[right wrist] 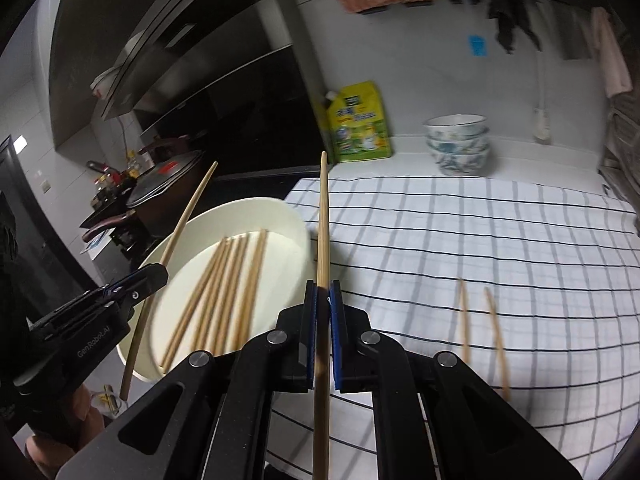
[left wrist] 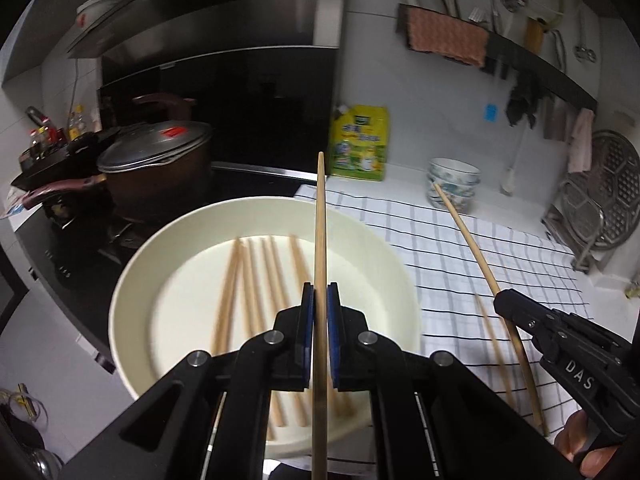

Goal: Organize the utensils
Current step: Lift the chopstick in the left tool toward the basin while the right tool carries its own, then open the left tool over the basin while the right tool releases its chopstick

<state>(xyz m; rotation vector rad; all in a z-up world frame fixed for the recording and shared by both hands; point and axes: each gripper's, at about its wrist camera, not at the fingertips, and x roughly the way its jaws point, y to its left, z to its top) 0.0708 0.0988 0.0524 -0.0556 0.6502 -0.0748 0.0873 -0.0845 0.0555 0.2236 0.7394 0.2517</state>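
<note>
My left gripper (left wrist: 320, 292) is shut on a wooden chopstick (left wrist: 319, 220) that points up and away over a white round basin (left wrist: 168, 256). Several chopsticks (left wrist: 256, 280) lie in that basin. My right gripper (right wrist: 323, 288) is shut on a second chopstick (right wrist: 325, 216), held above the basin's right edge (right wrist: 256, 204) and the checked cloth. Each gripper shows in the other's view: the right gripper (left wrist: 502, 304) with its chopstick (left wrist: 464, 236), the left gripper (right wrist: 158, 274) with its chopstick (right wrist: 188, 216). Two loose chopsticks (right wrist: 464, 320) lie on the cloth.
A white cloth with dark checks (right wrist: 480, 240) covers the counter right of the basin. Stacked patterned bowls (left wrist: 454, 182) and a yellow pouch (left wrist: 360, 144) stand by the back wall. A lidded pot (left wrist: 156, 160) sits on the stove at left; a metal steamer rack (left wrist: 608, 196) leans at right.
</note>
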